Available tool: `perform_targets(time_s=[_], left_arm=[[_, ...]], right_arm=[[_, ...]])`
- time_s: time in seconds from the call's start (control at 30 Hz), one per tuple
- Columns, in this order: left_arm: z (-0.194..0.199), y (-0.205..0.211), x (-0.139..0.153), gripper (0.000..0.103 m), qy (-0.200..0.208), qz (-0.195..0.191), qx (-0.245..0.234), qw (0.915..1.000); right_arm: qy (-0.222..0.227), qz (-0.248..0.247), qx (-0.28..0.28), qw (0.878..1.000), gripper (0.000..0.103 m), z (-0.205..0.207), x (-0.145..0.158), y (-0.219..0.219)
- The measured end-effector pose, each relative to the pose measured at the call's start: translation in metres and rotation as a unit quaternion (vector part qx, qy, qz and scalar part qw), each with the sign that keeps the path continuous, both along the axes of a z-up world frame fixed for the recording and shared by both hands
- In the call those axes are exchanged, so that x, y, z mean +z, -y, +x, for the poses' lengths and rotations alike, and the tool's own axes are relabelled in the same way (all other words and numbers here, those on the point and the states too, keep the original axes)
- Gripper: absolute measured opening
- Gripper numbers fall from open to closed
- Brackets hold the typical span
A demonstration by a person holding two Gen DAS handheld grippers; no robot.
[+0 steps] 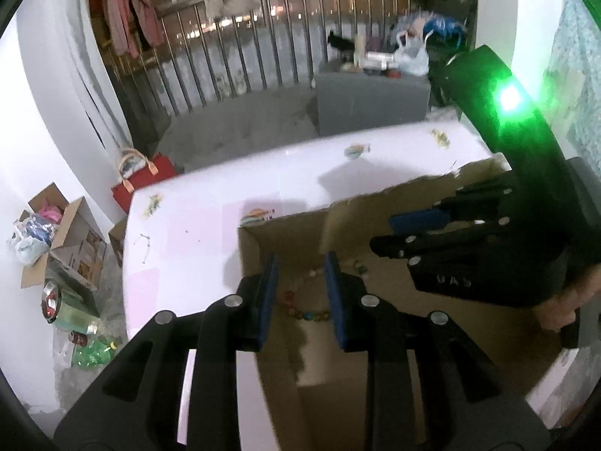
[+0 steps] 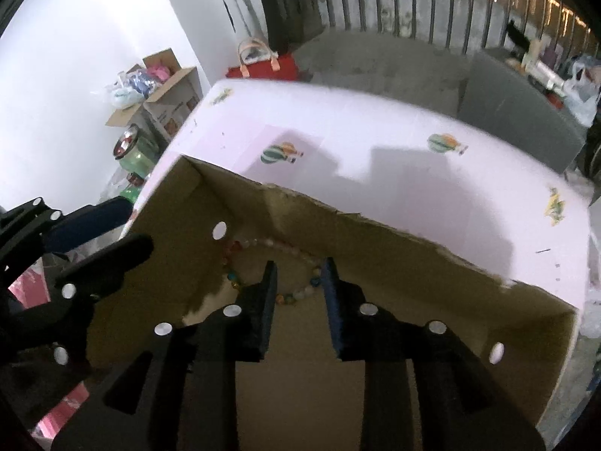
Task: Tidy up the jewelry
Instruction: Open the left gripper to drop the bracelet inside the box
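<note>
Home balcony: hung clothes (image 1: 127, 11), metal railing (image 1: 233, 60), cluttered boxes (image 1: 56, 233), red bag (image 1: 144, 178).

White walls (image 1: 49, 120), grey concrete floor (image 1: 240, 127). Metal railing (image 1: 240, 56) at the back, clothes (image 1: 127, 11) hung above it. Pale pink bench (image 2: 375, 143) with balloon stickers. Red bag (image 1: 144, 182), open cartons (image 1: 64, 233), grey cabinet (image 1: 372, 97) around it. Dim light, green glow on the right.
</note>
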State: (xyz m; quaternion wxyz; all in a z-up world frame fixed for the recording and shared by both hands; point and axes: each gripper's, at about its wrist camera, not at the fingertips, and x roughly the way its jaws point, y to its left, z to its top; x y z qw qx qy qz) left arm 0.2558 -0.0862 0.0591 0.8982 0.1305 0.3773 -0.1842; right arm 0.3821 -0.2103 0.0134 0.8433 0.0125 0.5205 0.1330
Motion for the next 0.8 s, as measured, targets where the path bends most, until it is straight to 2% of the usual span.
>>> perform_targets(time_s=[0.27,0.43,0.6,0.8], left_arm=[[-0.072,-0.037,0.033,0.034,0.066,-0.039,0.001,0.997],[-0.124,-0.065,0.039,0.036,0.093,-0.062,0.011,0.9937],[-0.164,-0.088,0.034,0.042,0.104,-0.076,0.019,0.9915],[-0.203,-0.104,0.013,0.045,0.089,-0.098,0.012,0.9911]], right_arm=[[0.091,-0.038,-0.008,0.995,0.034,-0.066,0.063,-0.001],[0.143,-0.051,-0.026,0.988,0.04,-0.118,0.09,0.006],[0.177,-0.065,-0.042,0.981,0.045,-0.177,0.091,0.011],[0.189,-0.056,-0.07,0.978,0.045,-0.244,0.066,0.02]])
